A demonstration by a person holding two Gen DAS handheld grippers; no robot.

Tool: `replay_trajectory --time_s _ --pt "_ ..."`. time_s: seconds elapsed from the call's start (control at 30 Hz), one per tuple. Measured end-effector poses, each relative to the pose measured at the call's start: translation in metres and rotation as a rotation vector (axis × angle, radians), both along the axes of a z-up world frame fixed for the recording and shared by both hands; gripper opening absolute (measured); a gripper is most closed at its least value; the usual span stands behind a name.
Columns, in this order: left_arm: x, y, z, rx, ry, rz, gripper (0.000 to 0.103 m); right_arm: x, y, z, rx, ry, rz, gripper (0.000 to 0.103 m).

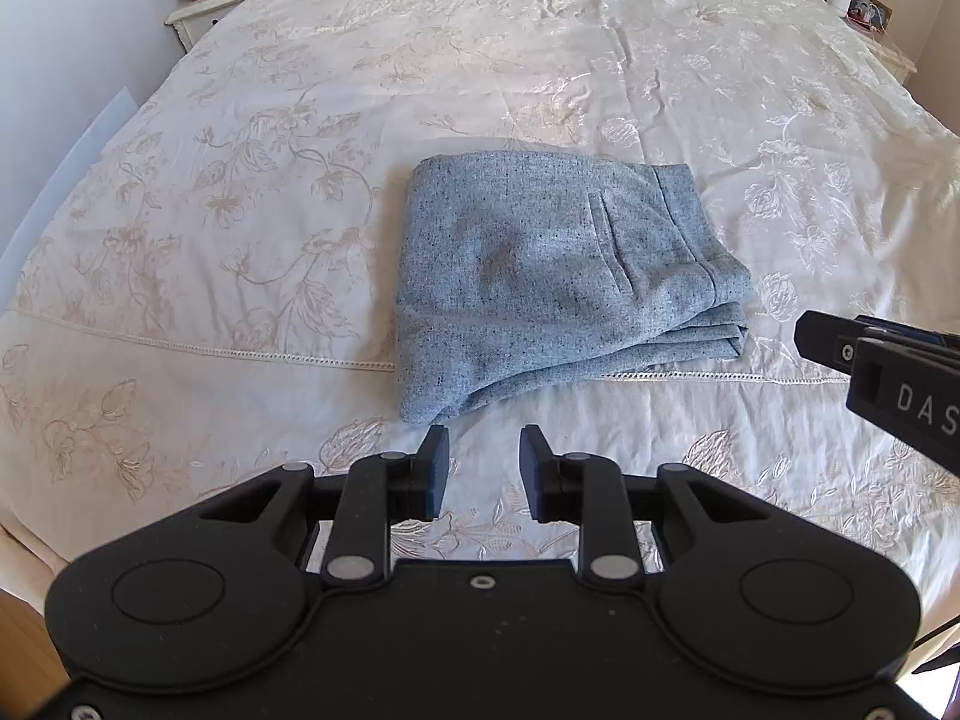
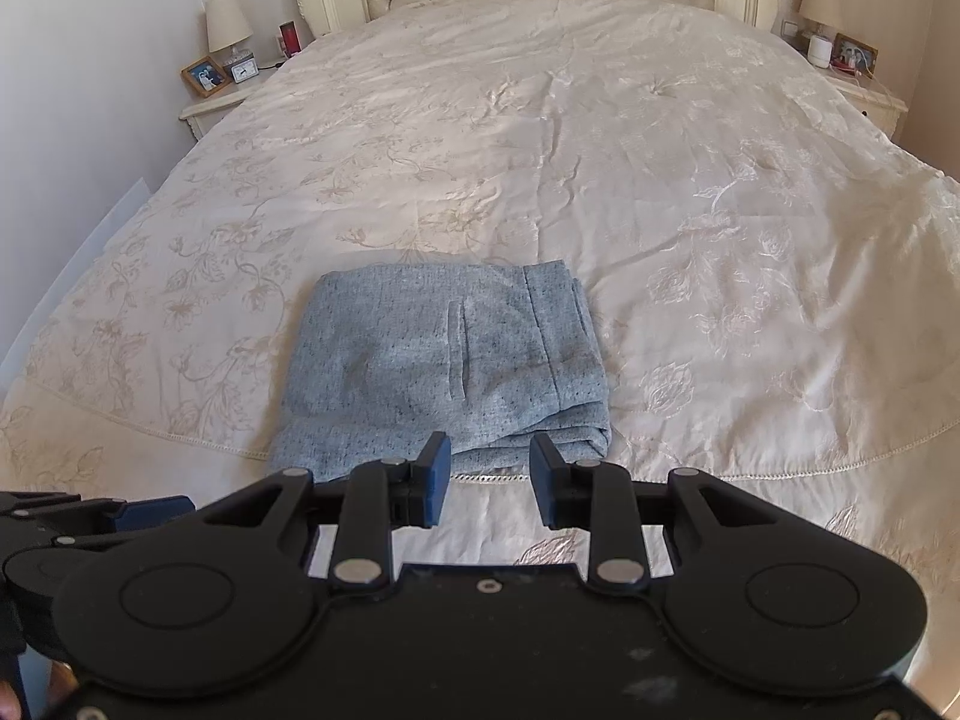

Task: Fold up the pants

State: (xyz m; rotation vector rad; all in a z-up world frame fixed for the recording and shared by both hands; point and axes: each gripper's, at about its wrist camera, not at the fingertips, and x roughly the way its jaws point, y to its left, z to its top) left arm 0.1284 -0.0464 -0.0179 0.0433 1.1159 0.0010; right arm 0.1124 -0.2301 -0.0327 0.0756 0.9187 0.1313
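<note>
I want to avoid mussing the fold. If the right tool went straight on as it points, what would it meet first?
Most likely the near edge of the folded pants, which lies just beyond the open right tool on the bedspread. Depth is hard to judge here.

L tongs (image 1: 483, 465) & R tongs (image 2: 491, 474) agape, empty

Grey-blue pants (image 1: 558, 276) lie folded compactly, pocket slit upward.

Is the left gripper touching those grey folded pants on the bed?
Apart. In the left wrist view, the open left gripper shows a strip of bedspread between its fingertips and the pants.
</note>
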Motion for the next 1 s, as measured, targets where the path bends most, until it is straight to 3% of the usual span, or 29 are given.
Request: replay_trajectory --time_s 1.0 --pt "0.0026 -0.0021 -0.0007 0.003 0.017 0.002 0.036 0.0026 0.0030 0.0013 0.010 0.008 -0.025 0.031"
